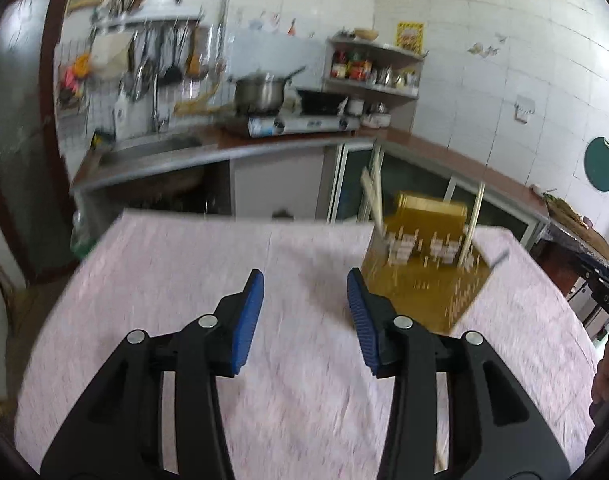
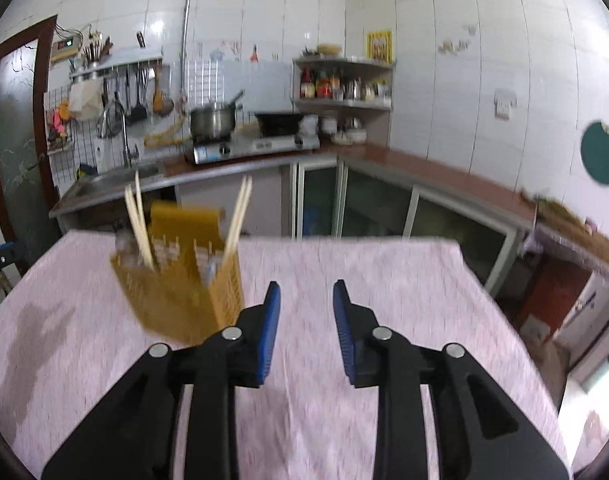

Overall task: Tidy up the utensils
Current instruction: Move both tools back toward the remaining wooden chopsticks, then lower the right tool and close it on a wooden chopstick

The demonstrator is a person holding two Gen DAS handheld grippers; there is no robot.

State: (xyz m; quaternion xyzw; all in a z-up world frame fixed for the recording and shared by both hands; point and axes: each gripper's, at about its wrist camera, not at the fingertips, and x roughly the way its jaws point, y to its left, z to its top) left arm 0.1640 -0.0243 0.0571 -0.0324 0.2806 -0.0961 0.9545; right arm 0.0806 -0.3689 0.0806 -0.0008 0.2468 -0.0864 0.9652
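Note:
A yellow perforated utensil holder (image 1: 424, 276) stands on the pink tablecloth (image 1: 224, 264), with pale chopsticks (image 1: 374, 196) and a metal utensil handle (image 1: 498, 260) sticking out of it. My left gripper (image 1: 304, 300) is open and empty, just left of the holder. In the right wrist view the holder (image 2: 184, 292) stands left of my right gripper (image 2: 306, 312), which is open and empty above the cloth. Chopsticks (image 2: 138, 220) lean in it.
The table (image 2: 384, 280) ends at its far edge in front of a kitchen counter (image 2: 424, 172) with a sink (image 2: 120, 172), a gas stove (image 2: 256, 146) and a pot (image 2: 212, 120). A spice shelf (image 2: 344, 84) hangs behind.

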